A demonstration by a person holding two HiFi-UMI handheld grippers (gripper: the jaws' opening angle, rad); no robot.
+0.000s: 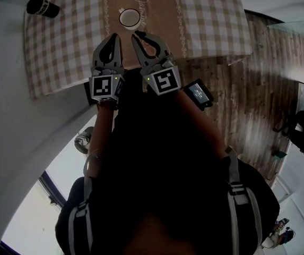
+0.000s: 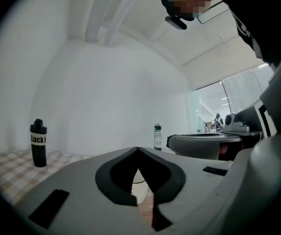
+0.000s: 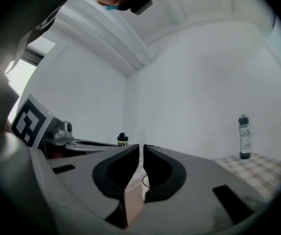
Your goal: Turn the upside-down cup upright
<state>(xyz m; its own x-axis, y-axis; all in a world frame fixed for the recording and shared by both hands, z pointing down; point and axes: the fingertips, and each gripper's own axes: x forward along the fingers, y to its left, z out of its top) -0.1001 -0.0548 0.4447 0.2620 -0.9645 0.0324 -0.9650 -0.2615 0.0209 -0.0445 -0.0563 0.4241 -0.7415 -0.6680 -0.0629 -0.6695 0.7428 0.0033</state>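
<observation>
The cup point(image 1: 129, 18) is seen standing mouth-up on the checked tablecloth point(image 1: 61, 41), just ahead of the left gripper point(image 1: 115, 35) and right gripper point(image 1: 137, 34), whose jaws are closed together on nothing, so the task is judged complete.

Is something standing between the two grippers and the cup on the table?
Nothing visible does. The cup sits on the tablecloth just beyond the left gripper and right gripper; the black bottle stands far aside.
</observation>
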